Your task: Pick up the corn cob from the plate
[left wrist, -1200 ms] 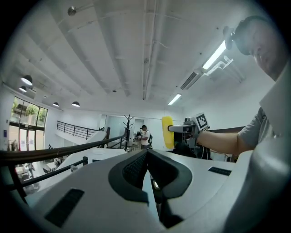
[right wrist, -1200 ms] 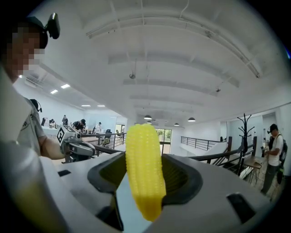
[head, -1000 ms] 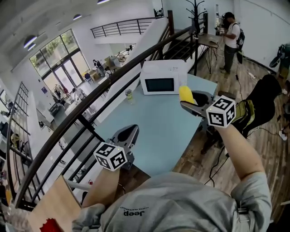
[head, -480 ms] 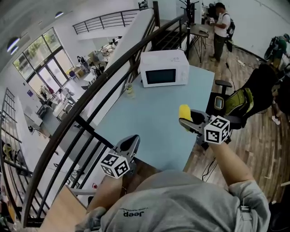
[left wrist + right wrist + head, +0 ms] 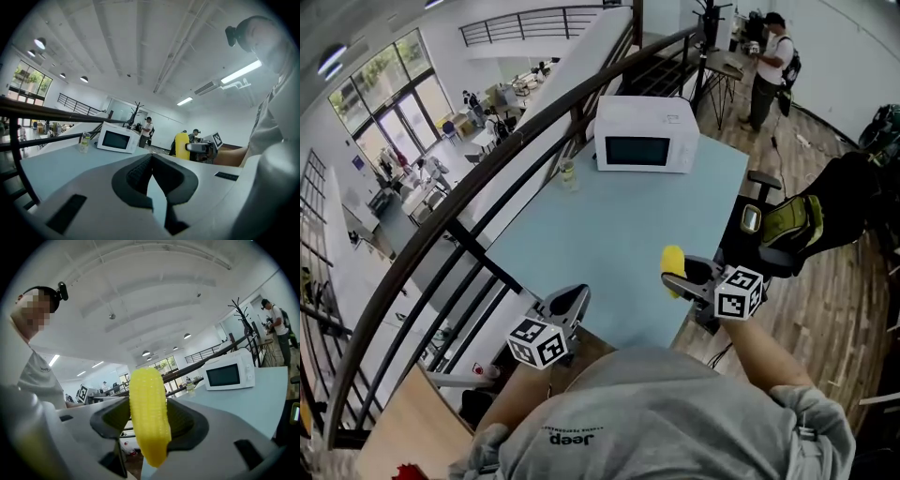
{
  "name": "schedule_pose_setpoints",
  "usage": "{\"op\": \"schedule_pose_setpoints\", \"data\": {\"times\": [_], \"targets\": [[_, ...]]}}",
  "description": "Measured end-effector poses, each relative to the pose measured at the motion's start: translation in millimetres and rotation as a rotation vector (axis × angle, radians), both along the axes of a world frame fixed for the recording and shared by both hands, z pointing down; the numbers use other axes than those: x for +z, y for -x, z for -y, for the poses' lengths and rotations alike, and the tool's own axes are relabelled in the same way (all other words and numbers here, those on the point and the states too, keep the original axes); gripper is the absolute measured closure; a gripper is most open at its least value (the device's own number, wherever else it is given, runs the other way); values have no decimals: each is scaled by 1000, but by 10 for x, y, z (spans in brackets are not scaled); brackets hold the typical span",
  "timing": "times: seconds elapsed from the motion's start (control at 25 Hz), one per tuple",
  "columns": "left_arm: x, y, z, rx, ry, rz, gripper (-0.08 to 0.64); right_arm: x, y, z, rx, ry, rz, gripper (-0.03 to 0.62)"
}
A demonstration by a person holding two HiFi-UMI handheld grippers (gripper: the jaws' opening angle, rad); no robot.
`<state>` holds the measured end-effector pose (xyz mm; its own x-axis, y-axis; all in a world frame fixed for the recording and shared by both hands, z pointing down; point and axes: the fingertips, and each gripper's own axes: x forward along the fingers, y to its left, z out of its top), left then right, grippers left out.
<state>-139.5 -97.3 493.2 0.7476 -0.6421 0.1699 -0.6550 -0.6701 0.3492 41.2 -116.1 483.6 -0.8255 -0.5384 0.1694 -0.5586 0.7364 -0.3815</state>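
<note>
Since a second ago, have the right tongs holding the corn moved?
Yes. The right tongs with the corn cob were beside the microwave; now they are well short of it, near the table's close edge.

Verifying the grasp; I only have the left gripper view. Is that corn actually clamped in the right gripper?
Observer: Yes. The right gripper view shows the right gripper shut on the corn, pressed from both sides.
Operator: Upright?
Observer: Roughly; its ends poke out above and below the jaws.
Operator: Over the table?
Observer: The head view puts it above the table, close to the right edge, well short of the microwave.
</note>
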Motion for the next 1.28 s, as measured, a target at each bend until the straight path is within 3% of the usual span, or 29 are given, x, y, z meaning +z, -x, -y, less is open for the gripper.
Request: {"op": "schedule_pose_setpoints", "data": {"times": [0.24,1.28], "targets": [[29,-123,85,-33,5,-8,541,190,-225,63,-12,44,18,342],[-47,-172,471,-44,-4,5,541,169,-416,421,10,-17,-2,344]]}}
